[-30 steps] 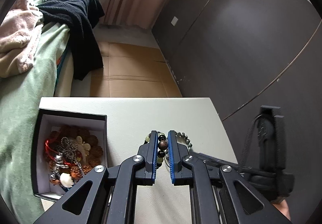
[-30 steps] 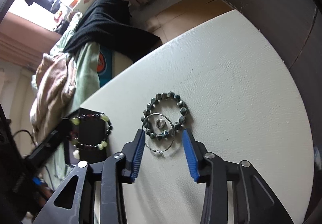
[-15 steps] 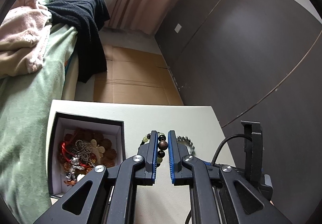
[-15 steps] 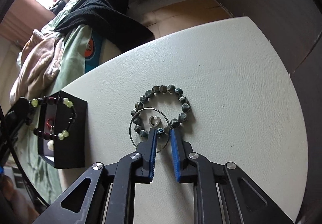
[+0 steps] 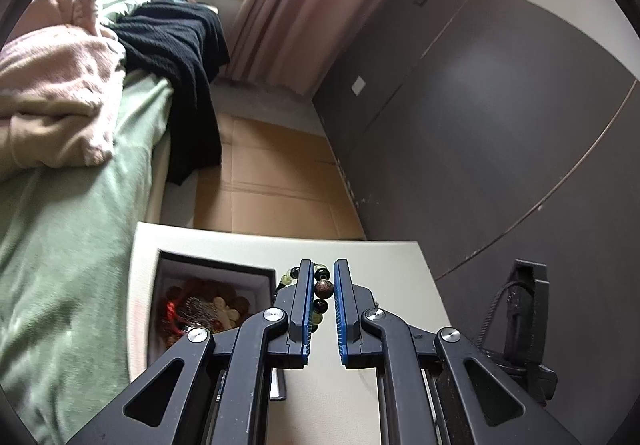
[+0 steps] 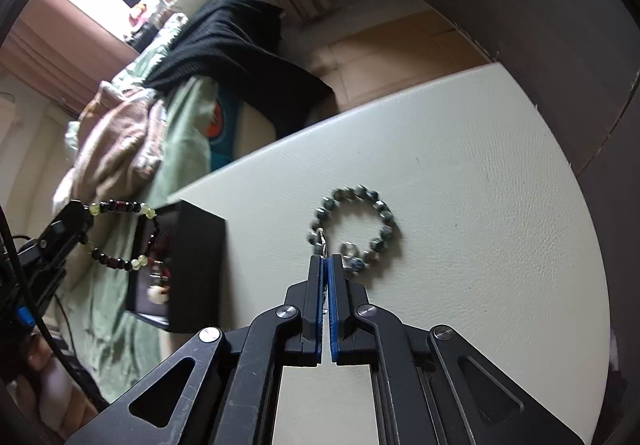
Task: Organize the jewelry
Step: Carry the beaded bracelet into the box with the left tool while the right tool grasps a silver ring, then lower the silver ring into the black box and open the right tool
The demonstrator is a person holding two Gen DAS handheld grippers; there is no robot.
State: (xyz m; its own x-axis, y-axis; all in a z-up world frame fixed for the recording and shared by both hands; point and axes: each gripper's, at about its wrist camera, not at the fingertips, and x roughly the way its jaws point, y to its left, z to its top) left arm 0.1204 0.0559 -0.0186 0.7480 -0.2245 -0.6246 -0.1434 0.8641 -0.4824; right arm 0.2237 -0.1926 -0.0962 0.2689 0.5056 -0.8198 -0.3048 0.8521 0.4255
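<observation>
My left gripper (image 5: 320, 273) is shut on a bracelet of dark and pale green beads (image 5: 323, 288) and holds it in the air beside the black jewelry box (image 5: 208, 305), which is full of several pieces. In the right wrist view that bracelet (image 6: 120, 237) hangs over the box (image 6: 196, 265). My right gripper (image 6: 325, 259) is shut on a thin silver hoop (image 6: 323, 241), lifted on edge. A grey-green bead bracelet (image 6: 356, 221) and a small silver ring (image 6: 347, 248) lie on the white table just ahead of it.
The white table (image 6: 460, 205) ends at a dark wall (image 5: 480, 125) on the right. A bed with green sheet, pink blanket and black garment (image 5: 176, 57) lies to the left. Cardboard covers the floor beyond.
My right gripper closed on the silver hoop and raised it on edge. My left gripper lifted and moved left with the bead bracelet, toward the box.
</observation>
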